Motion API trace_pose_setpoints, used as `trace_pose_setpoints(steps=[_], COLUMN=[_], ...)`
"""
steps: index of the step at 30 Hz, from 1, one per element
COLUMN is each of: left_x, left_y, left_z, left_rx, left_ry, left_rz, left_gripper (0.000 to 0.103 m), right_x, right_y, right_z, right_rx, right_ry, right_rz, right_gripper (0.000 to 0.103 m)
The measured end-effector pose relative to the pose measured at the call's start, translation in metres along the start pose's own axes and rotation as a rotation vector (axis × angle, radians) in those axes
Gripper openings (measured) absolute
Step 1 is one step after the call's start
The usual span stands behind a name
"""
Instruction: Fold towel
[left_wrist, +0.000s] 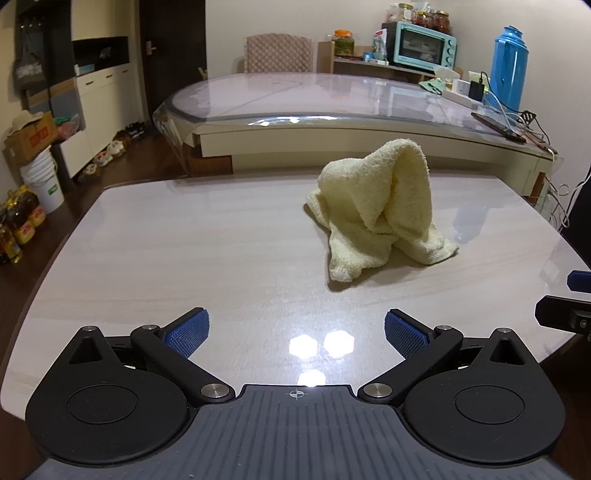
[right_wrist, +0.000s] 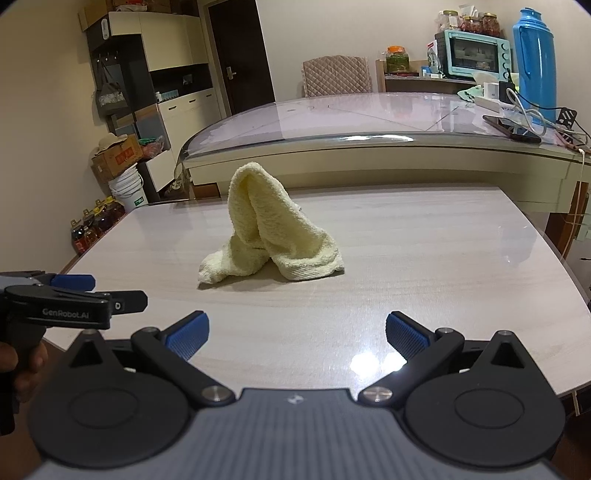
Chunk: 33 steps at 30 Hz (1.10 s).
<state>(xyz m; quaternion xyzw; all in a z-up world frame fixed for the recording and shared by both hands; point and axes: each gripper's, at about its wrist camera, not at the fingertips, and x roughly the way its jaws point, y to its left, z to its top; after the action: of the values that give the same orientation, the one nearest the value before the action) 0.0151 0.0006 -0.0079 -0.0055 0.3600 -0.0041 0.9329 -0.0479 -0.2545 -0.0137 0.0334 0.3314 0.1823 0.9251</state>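
A pale yellow towel (left_wrist: 380, 206) lies crumpled in a peaked heap on the light wooden table (left_wrist: 184, 258). It also shows in the right wrist view (right_wrist: 269, 232). My left gripper (left_wrist: 296, 334) is open and empty, near the table's front edge, well short of the towel. My right gripper (right_wrist: 297, 334) is open and empty too, also back from the towel. The left gripper shows from the side at the left edge of the right wrist view (right_wrist: 74, 295). The right gripper's tip shows at the right edge of the left wrist view (left_wrist: 569, 302).
A larger glass-topped table (left_wrist: 332, 96) stands behind. On it sit a blue thermos (left_wrist: 508, 70), a phone (left_wrist: 498, 127) and cables. A teal oven (left_wrist: 421, 46) and a chair (left_wrist: 279, 53) stand beyond. Buckets, boxes and oil bottles (left_wrist: 22, 225) are on the floor at left.
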Motion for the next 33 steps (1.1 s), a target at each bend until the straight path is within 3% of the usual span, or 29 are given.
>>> trace_pose_setpoints(steps=[20,33], left_x=[0.02,0.033], left_y=[0.002,0.01], left_z=[0.007,0.013], left_rx=[0.011,0.014], left_ry=[0.021,0.026], left_rz=[0.006,0.017], left_gripper=[0.103,0.103], right_x=[0.043,0.079], right_y=[0.006,0.002], right_z=[0.03,0.046], right_rx=[-0.011,-0.108], right_ry=[0.028,0.023], right_rz=[-0.021,0.018], right_gripper=[0.103,0.103])
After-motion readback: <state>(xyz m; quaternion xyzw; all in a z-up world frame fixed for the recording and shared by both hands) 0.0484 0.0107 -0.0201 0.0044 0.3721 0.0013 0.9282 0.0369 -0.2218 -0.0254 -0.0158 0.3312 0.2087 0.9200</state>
